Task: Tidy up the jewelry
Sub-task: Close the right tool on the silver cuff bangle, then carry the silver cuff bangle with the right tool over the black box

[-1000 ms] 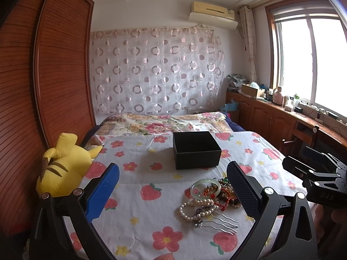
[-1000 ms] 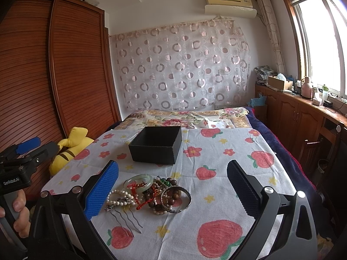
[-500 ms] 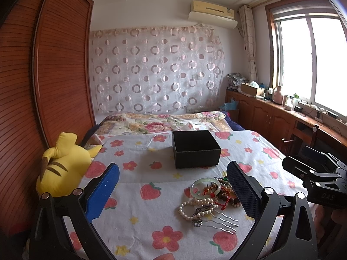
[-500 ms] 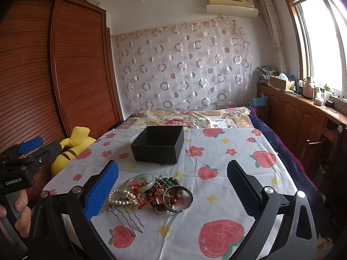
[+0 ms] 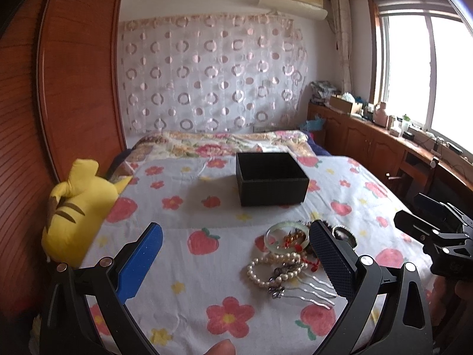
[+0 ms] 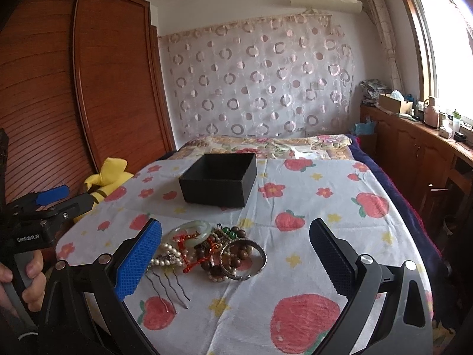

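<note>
On the bed (image 6: 340, 207), one black box (image 6: 218, 182), one jewelry heap (image 6: 212, 248), both grippers' jaws wide apart, empty.

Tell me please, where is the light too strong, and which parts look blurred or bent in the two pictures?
Left wrist view: the window is blown out white, the wardrobe and yellow plush toy look smeared, and straight edges bow. Right wrist view: the window glares at the edge, while the jewelry pile and black box stay fairly sharp.
</note>
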`<action>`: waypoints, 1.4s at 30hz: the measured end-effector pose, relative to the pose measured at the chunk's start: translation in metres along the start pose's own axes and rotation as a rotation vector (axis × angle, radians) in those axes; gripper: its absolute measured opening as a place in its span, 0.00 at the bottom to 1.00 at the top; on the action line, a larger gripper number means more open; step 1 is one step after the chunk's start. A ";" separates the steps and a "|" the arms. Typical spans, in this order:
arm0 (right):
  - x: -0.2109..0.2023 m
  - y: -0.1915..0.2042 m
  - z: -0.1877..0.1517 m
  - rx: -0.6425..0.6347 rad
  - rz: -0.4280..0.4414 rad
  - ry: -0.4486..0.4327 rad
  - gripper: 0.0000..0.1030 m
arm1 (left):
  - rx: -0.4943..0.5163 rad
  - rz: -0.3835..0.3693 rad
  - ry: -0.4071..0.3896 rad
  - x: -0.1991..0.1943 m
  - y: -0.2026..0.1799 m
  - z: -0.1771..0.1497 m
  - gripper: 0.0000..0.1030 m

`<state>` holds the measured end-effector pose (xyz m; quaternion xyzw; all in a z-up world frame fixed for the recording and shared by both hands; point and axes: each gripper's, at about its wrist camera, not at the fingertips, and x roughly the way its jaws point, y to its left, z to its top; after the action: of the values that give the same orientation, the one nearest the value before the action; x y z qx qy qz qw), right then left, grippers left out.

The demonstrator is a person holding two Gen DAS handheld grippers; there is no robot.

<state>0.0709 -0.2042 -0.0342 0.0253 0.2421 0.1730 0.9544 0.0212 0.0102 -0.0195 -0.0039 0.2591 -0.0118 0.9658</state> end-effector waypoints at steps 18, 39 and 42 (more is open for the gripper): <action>0.084 -0.010 -0.029 -0.098 0.091 0.274 0.80 | -0.002 -0.081 0.187 0.057 0.013 -0.033 0.93; 0.114 -0.022 -0.026 -0.095 0.125 0.400 0.61 | 0.014 -0.173 0.277 0.093 0.011 -0.038 0.93; 0.107 -0.034 -0.021 -0.082 0.111 0.368 0.61 | 0.017 -0.216 0.279 0.099 0.006 -0.032 0.93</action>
<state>0.1599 -0.1997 -0.1057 -0.0324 0.4034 0.2369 0.8832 0.0912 0.0138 -0.0967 -0.0219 0.3885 -0.1181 0.9136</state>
